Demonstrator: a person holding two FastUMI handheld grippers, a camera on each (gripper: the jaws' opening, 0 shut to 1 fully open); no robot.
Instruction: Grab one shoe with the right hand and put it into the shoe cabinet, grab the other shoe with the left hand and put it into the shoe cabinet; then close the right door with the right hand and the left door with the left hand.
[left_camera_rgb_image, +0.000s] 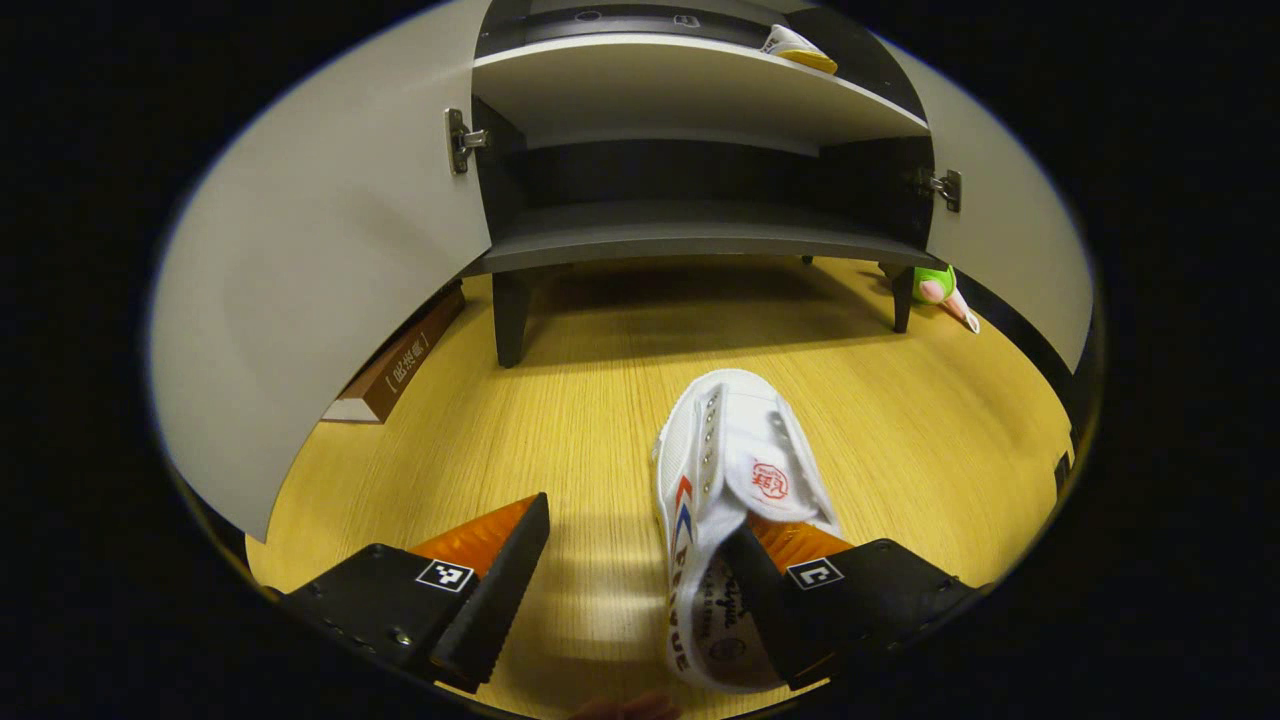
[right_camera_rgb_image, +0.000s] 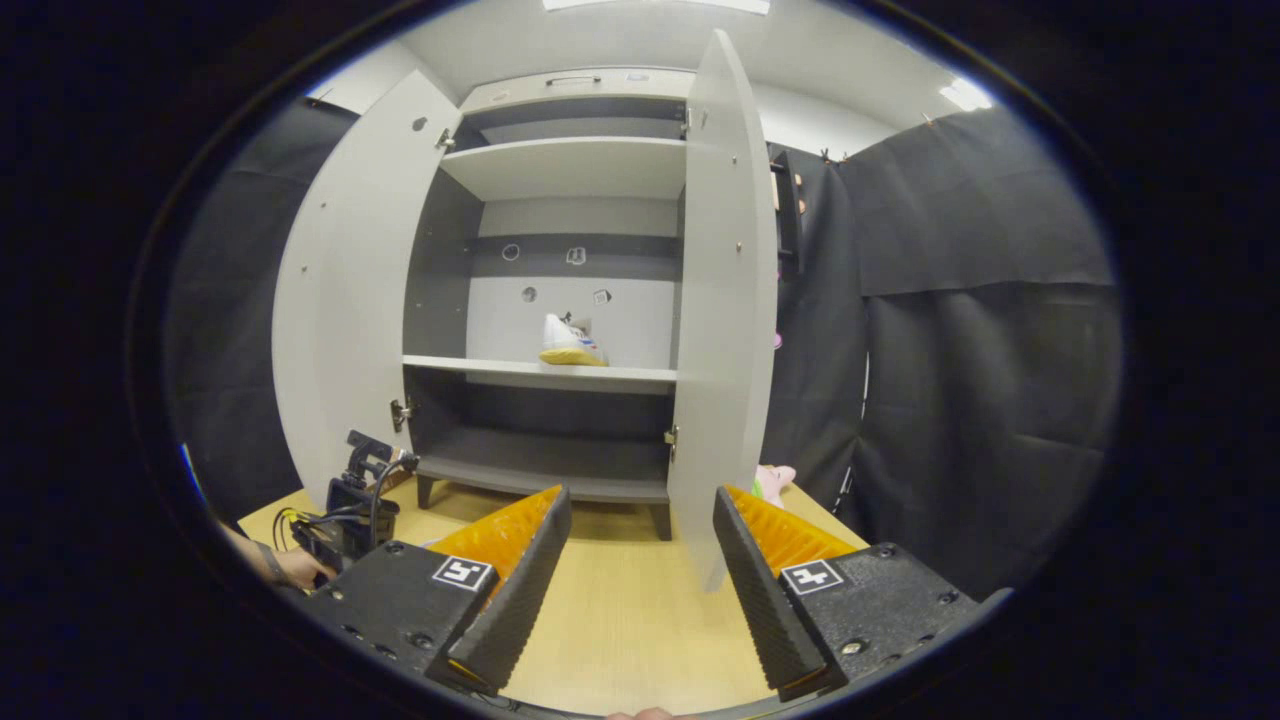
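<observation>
White shoe (left_camera_rgb_image: 735, 480) with red emblem, red-blue chevrons; pale grey cabinet (right_camera_rgb_image: 570, 165) doors, yellow wood-grain floor (left_camera_rgb_image: 600, 400).

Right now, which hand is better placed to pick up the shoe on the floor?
Left. The left gripper is open at the floor shoe, one finger inside its opening. The right gripper is open, facing the cabinet.

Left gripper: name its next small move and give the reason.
Probably shift right and close. The left gripper is open, and the white shoe on the floor lies against only its right finger, not between both. One shoe already sits on the cabinet shelf.
</observation>
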